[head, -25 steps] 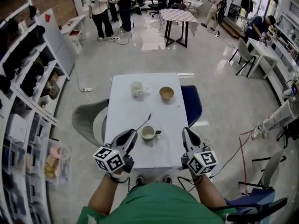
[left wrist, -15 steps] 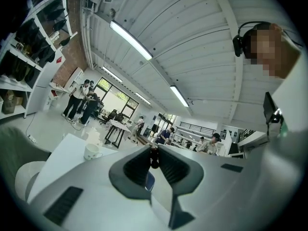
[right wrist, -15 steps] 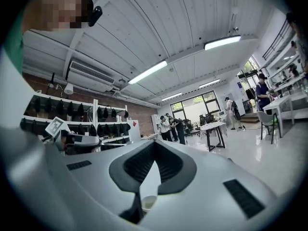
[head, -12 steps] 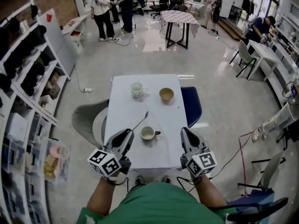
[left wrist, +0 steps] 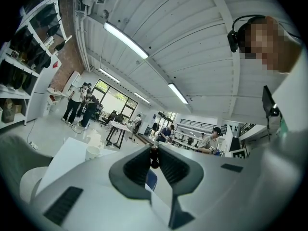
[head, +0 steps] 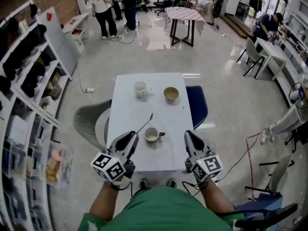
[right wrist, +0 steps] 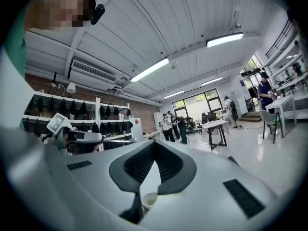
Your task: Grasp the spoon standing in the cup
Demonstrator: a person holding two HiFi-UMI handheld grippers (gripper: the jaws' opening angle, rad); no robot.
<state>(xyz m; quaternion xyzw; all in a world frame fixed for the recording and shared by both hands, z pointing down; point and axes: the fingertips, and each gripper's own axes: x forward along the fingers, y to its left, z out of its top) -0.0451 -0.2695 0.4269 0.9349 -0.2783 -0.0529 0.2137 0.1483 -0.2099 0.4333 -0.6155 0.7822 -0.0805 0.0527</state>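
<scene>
You have a white table [head: 126, 110] in front of you. On it sit a cup [head: 152, 135] nearest you, a mug [head: 140, 89] far left and a tan bowl [head: 171, 94] far right.

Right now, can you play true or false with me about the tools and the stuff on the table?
1. The left tool is pinching the spoon. True.
2. The spoon is standing in the cup. False: it is out of the cup, held up beside it by the left tool.
3. A tan bowl sits at the far end of the table. True.
4. The right tool is holding the mug. False: it holds nothing, and the mug stands far off, next to the bowl.
</scene>
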